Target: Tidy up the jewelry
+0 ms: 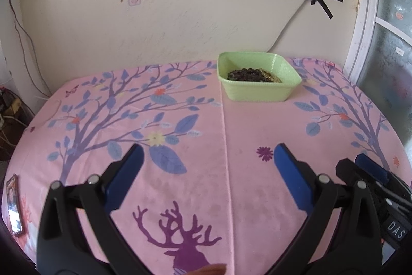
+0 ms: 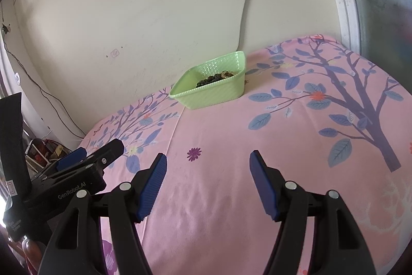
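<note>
While both the left gripper (image 1: 208, 153) and right gripper (image 2: 207, 159) are being held wide open and empty, the jewelry (image 1: 253, 74) is being kept in the far green tray (image 1: 257, 92), so a slow, level approach is being advised.

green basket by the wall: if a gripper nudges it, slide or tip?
The basket is low and wide, so it probably slides rather than tips. It looks like thin plastic holding only some beads, so likely light. The tablecloth may bunch.
</note>
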`<state>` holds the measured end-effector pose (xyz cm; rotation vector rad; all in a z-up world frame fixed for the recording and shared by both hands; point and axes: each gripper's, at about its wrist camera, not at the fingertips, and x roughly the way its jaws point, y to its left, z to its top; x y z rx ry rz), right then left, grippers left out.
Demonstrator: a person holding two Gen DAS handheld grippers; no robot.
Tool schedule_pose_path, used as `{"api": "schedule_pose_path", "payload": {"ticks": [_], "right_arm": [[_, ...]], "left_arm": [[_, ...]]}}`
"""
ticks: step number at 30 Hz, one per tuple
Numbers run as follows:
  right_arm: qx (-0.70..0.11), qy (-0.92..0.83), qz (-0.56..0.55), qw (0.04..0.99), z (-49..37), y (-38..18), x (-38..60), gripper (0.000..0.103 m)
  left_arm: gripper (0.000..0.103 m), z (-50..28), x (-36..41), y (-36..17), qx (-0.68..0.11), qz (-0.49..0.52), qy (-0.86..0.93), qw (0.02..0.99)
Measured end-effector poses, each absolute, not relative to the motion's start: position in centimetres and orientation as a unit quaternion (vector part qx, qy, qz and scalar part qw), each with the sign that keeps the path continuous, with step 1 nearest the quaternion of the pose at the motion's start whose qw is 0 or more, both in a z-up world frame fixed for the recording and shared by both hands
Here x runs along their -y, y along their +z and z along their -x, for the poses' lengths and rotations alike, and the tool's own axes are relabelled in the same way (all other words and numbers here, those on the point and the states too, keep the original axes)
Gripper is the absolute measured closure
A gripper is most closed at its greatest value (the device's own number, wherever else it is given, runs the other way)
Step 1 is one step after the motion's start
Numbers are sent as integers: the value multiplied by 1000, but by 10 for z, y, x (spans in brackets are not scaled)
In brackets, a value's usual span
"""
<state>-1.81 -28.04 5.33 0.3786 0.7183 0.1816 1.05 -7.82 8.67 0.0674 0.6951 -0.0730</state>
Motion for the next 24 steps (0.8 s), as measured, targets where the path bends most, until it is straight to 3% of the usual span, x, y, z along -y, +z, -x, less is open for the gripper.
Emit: {"api": "schedule_pose_path", "payload": {"ticks": [24], "right_arm": [[-362, 95, -193, 907, 16, 45, 280, 61]], "left_arm": [[6, -8, 83, 77, -352, -50, -51, 933]]}}
